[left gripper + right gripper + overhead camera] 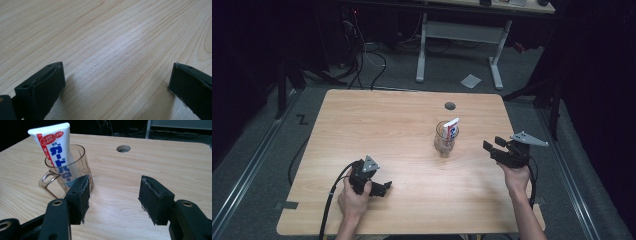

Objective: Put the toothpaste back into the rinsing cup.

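Your desk (382,125) is pale wood-grain w/ rounded corners and a round cable hole (450,105) behind the clear glass mug (445,140); dark room, grey floor. The mug stands mid-desk, right of centre, holding a white toothpaste tube (452,128) upright. Your right gripper (494,144) sits right of the mug, fingers spread; left gripper (384,187) well left of it, fingers spread over bare wood.

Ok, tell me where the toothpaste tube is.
High view: the toothpaste tube stands in the clear mug right of the table's centre, just left of the open right tool.
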